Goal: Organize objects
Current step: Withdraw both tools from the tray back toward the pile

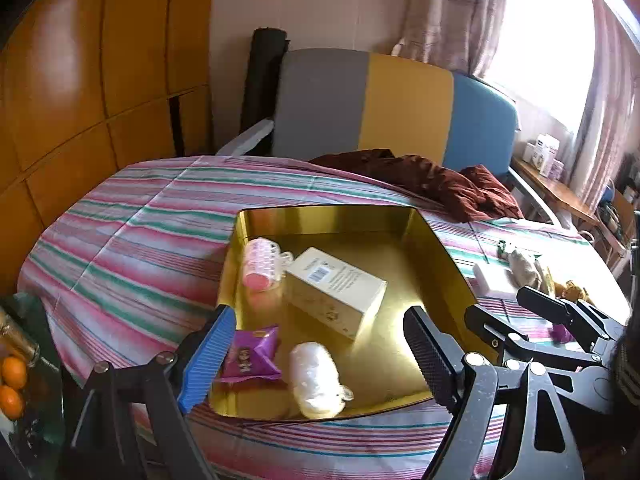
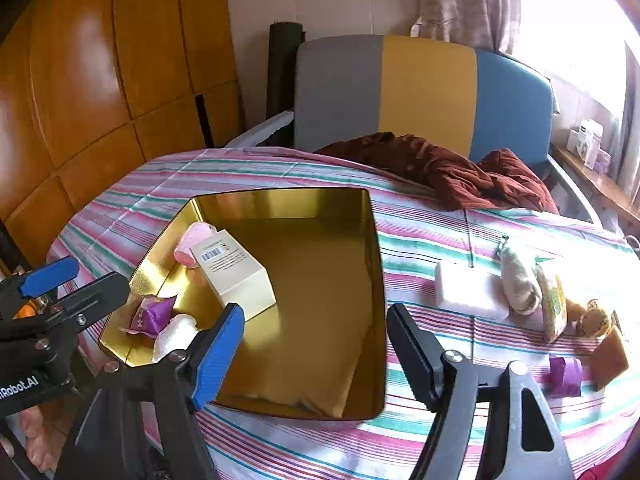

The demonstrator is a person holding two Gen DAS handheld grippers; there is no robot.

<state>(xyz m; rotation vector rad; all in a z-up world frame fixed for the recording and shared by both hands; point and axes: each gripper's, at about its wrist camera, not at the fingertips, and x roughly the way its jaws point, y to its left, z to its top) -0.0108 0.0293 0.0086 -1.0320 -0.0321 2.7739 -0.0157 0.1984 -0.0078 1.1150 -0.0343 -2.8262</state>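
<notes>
A gold tray (image 1: pixel 332 216) (image 2: pixel 376 264) sits on the striped tablecloth. In it lie a cream box (image 1: pixel 336 290) (image 2: pixel 234 270), a pink roller (image 1: pixel 260 264) (image 2: pixel 194 242), a purple packet (image 1: pixel 252 354) (image 2: pixel 152 316) and a white wrapped bundle (image 1: pixel 314 380) (image 2: pixel 176 336). My left gripper (image 1: pixel 320 360) is open and empty over the tray's near side. My right gripper (image 2: pixel 316 348) is open and empty above the tray's near right part; it also shows in the left wrist view (image 1: pixel 532 308). Right of the tray lie a white block (image 2: pixel 468 290), a grey sock-like bundle (image 2: pixel 520 280), a brown item (image 2: pixel 610 352) and a purple item (image 2: pixel 566 372).
A dark red cloth (image 2: pixel 448 168) lies at the table's far edge before a grey, yellow and blue chair (image 2: pixel 420 88). Wooden panels (image 2: pixel 100 80) stand at the left. A side shelf with boxes (image 2: pixel 588 144) is at the right. Oranges (image 1: pixel 12 384) sit low at the left.
</notes>
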